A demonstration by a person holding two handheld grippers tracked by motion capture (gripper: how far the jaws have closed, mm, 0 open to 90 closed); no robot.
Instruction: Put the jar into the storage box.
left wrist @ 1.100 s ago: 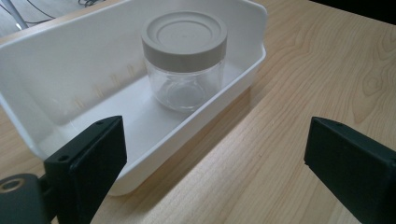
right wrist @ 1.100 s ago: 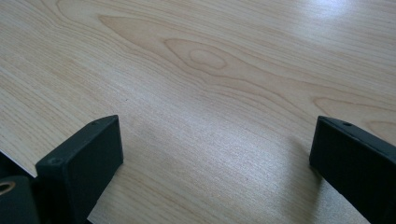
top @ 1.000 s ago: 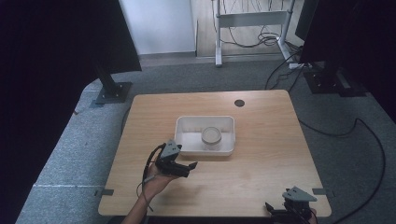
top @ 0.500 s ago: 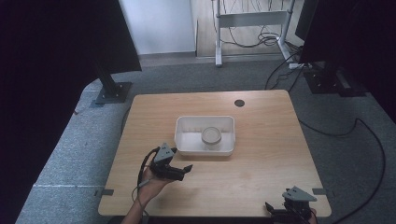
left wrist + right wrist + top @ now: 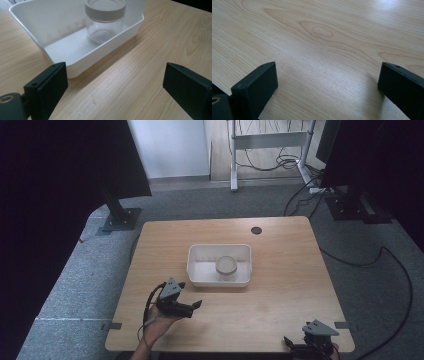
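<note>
A clear glass jar point(image 5: 226, 267) point(image 5: 104, 19) with a grey lid stands upright in a white rectangular tray point(image 5: 200, 275) point(image 5: 57, 40) at the middle of the wooden table point(image 5: 280, 285). My left gripper point(image 5: 192, 307) point(image 5: 115, 85) hovers open in front of the tray's near left corner, jaws wide apart with nothing between them, pointing toward the tray. My right gripper point(image 5: 295, 345) point(image 5: 328, 90) sits at the table's near right edge, open, with bare wood between its jaws.
A small dark hole point(image 5: 256, 230) marks the table's far side. Grey carpet point(image 5: 75, 290) surrounds the table, with dark stand bases point(image 5: 120, 219) at the far left and far right and cables point(image 5: 390, 255) on the floor to the right.
My left gripper has drifted back toward the table's near edge and slightly left, away from the tray. The right gripper has stayed put.
</note>
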